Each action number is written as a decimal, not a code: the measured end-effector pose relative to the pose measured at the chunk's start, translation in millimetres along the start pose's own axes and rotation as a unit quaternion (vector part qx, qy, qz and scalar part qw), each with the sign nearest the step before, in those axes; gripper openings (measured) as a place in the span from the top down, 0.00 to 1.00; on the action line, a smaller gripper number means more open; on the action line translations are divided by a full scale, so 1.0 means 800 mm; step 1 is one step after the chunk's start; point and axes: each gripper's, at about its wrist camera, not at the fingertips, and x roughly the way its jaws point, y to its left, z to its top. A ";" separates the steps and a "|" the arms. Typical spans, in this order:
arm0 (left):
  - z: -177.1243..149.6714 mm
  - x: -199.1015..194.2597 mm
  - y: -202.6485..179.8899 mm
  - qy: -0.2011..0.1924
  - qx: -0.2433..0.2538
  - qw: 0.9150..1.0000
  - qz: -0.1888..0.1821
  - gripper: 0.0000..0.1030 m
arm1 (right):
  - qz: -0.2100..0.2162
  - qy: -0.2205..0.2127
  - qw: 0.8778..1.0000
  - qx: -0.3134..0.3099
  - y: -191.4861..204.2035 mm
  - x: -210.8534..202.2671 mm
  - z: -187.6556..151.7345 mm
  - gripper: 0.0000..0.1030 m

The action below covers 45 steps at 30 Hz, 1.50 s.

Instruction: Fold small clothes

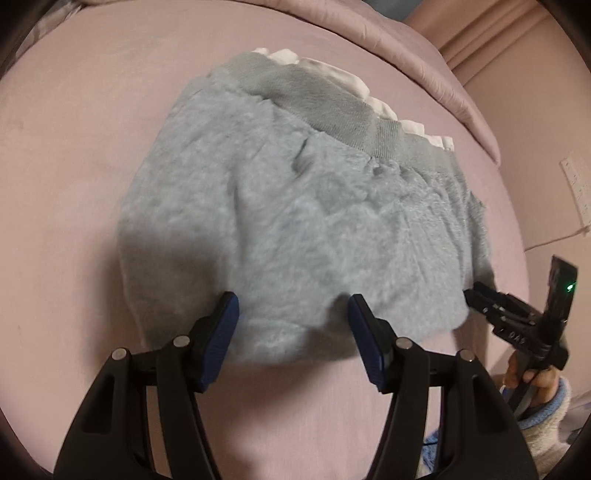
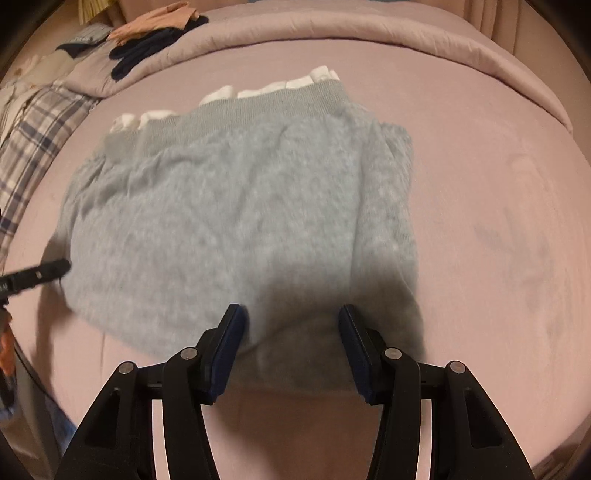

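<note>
A small fluffy grey garment (image 1: 295,221) with a ribbed waistband and a white frilled trim (image 1: 332,74) lies folded flat on the pink bed sheet (image 1: 74,147). My left gripper (image 1: 291,306) is open, its blue-padded fingers just above the garment's near edge, holding nothing. My right gripper (image 2: 291,317) is also open and empty over the near edge of the same garment (image 2: 240,206). In the left wrist view the right gripper (image 1: 476,291) shows from the side at the garment's right corner. In the right wrist view the left gripper's fingers (image 2: 55,269) reach in at the garment's left edge.
A rolled pink duvet (image 2: 369,29) runs along the far side of the bed. A pile of clothes, dark blue and peach (image 2: 147,40), and a plaid cloth (image 2: 33,122) lie at the far left. A pink curtain (image 1: 498,48) hangs at the far right.
</note>
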 end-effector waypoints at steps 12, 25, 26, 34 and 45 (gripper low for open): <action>0.037 -0.023 -0.045 -0.033 0.009 0.998 -0.057 0.41 | 0.050 -0.087 0.994 -0.046 0.008 -0.069 -0.007 0.49; 0.147 0.106 -0.093 0.005 -0.002 1.000 -0.018 0.59 | 0.080 -0.064 0.990 -0.096 0.059 0.008 0.002 0.49; 0.155 0.105 -0.087 -0.011 -0.020 0.999 -0.024 0.59 | 0.091 -0.060 0.990 -0.087 0.051 0.009 -0.002 0.49; 0.181 0.075 -0.061 -0.050 -0.095 0.994 -0.030 0.57 | 0.123 -0.043 0.991 -0.027 0.005 -0.004 -0.027 0.49; 0.063 -0.011 -0.058 -0.090 -0.033 0.995 -0.035 0.47 | 0.175 -0.110 0.976 0.069 -0.043 -0.028 -0.026 0.48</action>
